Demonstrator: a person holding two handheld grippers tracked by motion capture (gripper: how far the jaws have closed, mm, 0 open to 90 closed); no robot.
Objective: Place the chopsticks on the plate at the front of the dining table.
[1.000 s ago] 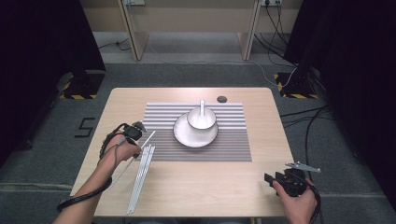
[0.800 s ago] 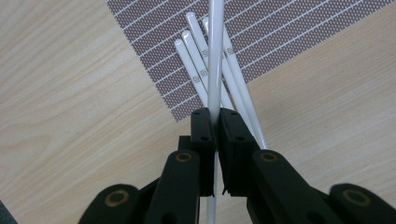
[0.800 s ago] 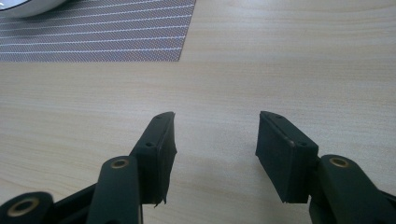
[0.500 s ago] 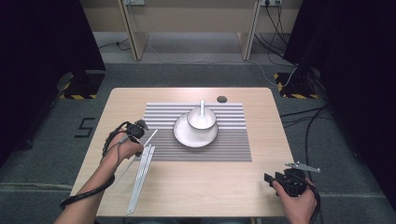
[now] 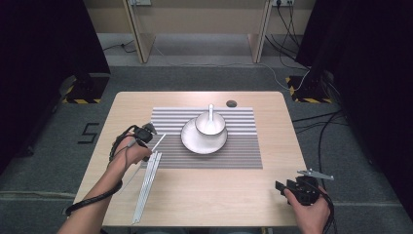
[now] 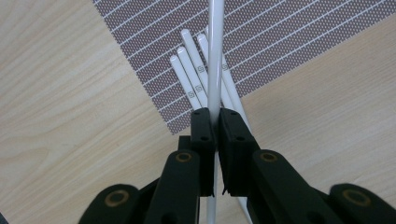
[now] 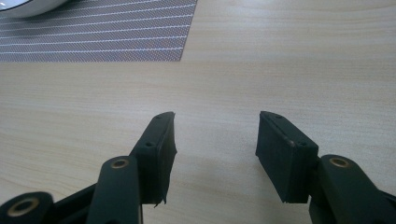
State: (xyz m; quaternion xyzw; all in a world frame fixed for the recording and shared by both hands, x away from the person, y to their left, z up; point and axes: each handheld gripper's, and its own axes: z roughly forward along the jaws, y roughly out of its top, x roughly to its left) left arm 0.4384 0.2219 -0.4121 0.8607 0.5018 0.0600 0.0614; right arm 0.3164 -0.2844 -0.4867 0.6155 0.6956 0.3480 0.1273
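— One thin white plastic chopstick (image 6: 215, 56) is pinched between the black jaws of the left tongs (image 6: 215, 122), which are clenched on it. Where is it on the bench?

— Over the left edge of the striped grey woven placemat (image 5: 243, 153) on the pale wooden bench (image 5: 219, 195), lifted at a slant above the other white chopsticks (image 6: 189, 77). Those lie side by side, their tips on the mat corner and their length running back over bare wood.

— And the other hand?

— Right tongs (image 7: 215, 140) are released, jaws wide apart with nothing between them, low over bare wood near the bench's front right corner, well apart from the mat.

— What sits mid-mat?

— White round ceramic plate (image 5: 192, 144) carrying a white bowl (image 5: 216, 127), with a white spoon (image 5: 211, 114) standing in the bowl. Beyond the mat, near the far edge, a small dark round disc (image 5: 231, 103) lies on the wood.
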